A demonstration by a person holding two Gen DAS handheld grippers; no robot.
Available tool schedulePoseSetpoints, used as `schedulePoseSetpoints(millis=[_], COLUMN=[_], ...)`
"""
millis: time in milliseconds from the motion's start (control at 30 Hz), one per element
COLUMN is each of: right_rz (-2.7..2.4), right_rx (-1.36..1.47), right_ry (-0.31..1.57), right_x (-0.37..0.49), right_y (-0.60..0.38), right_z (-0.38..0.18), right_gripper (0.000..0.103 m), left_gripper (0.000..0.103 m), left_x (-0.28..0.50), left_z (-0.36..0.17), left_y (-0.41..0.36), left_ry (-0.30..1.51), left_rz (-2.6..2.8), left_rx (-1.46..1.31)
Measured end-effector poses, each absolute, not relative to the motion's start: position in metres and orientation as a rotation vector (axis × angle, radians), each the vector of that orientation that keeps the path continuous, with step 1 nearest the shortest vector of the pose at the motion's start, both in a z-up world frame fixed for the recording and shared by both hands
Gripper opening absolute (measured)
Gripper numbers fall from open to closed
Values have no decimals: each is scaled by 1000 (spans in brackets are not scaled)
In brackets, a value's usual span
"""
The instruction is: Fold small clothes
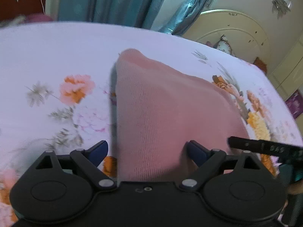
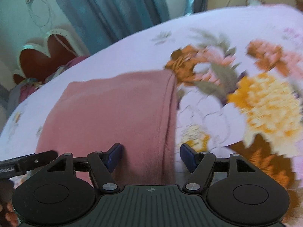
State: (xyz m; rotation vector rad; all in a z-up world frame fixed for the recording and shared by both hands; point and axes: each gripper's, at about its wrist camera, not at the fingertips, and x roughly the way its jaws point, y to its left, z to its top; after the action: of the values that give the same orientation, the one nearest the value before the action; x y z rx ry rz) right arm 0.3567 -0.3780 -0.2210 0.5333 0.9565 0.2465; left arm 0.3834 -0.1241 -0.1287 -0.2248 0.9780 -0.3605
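Pink cloth: flat on floral bedsheet, bare sheet from 9 to 12 o'clock. Left tongs and right tongs: jaws spread, cloth's near edge between them, ungripped. Right view alone shows hemmed side edge.

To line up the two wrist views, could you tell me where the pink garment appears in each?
Left wrist: pink garment fills the centre, running from between the open fingers to a far tip.
Right wrist: pink garment lies centre-left, its right edge between the open fingers.
Shared landmark: the floral bedsheet.
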Motion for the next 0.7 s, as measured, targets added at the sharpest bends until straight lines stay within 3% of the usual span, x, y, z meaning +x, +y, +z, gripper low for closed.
schedulePoseSetpoints(millis=[167,200,233,267,300,500,600,700], right_rz=[281,287,302,311,320,322,322,313], right_rx=[516,523,548,579,600,699,638,629], right_ry=[923,925,933,942,943,919,928,910], right_x=[359,359,359,359,360,366,363,360], right_y=[-370,-369,-370,-373,-374,-382,-371,-368], right_z=[-222,-222,-222,-223,-224,-234,-223,-215], right_gripper=[67,62,45,39,34,34,22,20], left_gripper=[69,62,57,46,41,41,36,33], left_x=[388,387,387,386,385,386,382,379], left_z=[-137,-136,-134,-131,-128,-131,-124,-117], left_y=[-119,-120,-119,-119,-120,-126,-131,-132], left_ry=[1000,1000,1000,994,988,977,961,952], left_rz=[-426,-430,-433,-437,-444,-454,-439,-432], left_rx=[-324,-331,-341,-346,-339,-303,-268,-251])
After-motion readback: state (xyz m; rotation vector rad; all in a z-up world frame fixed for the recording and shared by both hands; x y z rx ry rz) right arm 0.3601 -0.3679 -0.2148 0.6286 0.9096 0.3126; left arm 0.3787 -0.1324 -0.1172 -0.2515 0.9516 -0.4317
